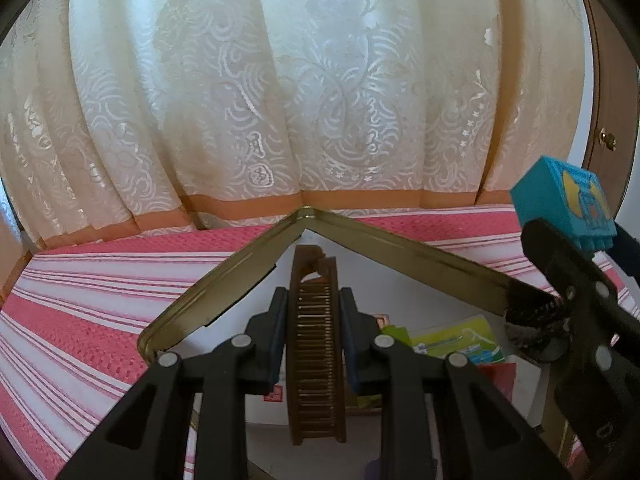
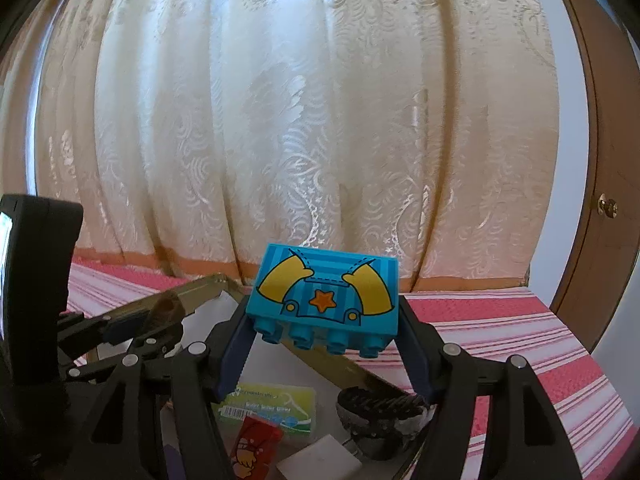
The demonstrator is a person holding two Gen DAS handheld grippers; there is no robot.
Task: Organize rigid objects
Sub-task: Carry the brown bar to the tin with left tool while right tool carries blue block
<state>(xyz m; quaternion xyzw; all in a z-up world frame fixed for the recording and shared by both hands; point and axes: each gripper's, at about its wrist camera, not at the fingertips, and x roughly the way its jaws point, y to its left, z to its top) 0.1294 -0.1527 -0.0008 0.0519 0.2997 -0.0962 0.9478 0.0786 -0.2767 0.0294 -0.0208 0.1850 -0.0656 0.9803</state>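
My left gripper (image 1: 314,300) is shut on a brown comb (image 1: 316,344) and holds it upright over an open gold metal tin (image 1: 240,268). My right gripper (image 2: 324,312) is shut on a blue toy brick (image 2: 324,300) with yellow sleeves and an orange star, held above the tin's far rim (image 2: 200,286). The brick (image 1: 568,208) and right gripper also show at the right of the left wrist view. The left gripper with the comb (image 2: 164,308) shows at the left of the right wrist view.
The tin holds a green floss packet (image 2: 272,408), a red card (image 2: 256,444), a white block (image 2: 320,460) and a dark round brush (image 2: 380,408). It sits on a pink-and-white striped cloth (image 1: 80,300). A cream curtain (image 1: 280,80) hangs behind. A brown door (image 2: 600,200) stands at the right.
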